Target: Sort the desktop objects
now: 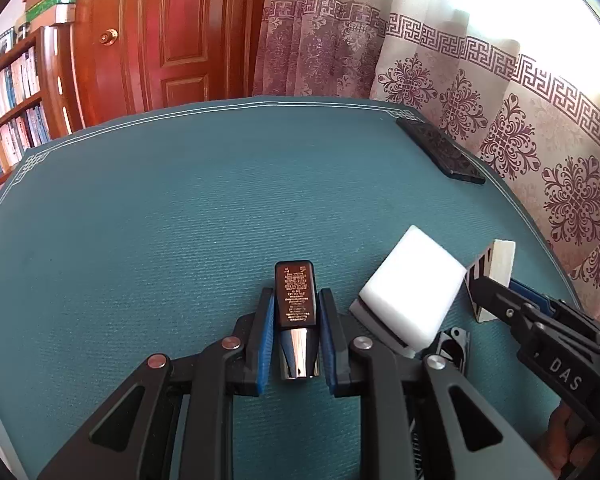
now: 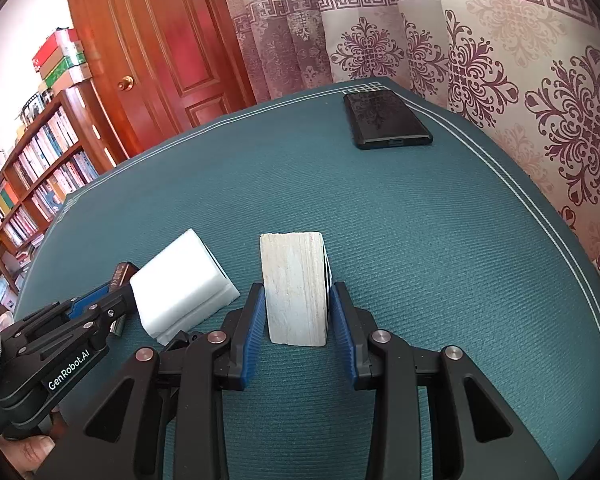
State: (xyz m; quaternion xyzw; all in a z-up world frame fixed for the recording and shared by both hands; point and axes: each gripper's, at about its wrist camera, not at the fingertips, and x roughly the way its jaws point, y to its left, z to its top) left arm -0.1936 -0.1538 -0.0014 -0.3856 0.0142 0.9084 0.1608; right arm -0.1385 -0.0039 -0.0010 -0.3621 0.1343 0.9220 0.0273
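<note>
A black tube with a chrome end (image 1: pixel 294 280) lies along the teal mat (image 1: pixel 160 220), and my left gripper (image 1: pixel 296 297) is shut on it, blue pads pressed to both sides. In the right wrist view, a deck of cards (image 2: pixel 294 276) with worn white edges stands on its side, and my right gripper (image 2: pixel 297 293) is shut on it. A white foam block (image 1: pixel 410 288) sits between the two grippers, touching neither. From the right wrist view, the left gripper (image 2: pixel 114 300) reaches in from the lower left beside the foam block (image 2: pixel 180 280).
A black phone (image 2: pixel 386 120) lies flat at the far right corner of the mat. A small black-and-silver item (image 1: pixel 455 349) is partly hidden behind the foam block. A patterned curtain (image 2: pixel 500 60) hangs close along the right edge. Beyond the table are a wooden door and a bookshelf.
</note>
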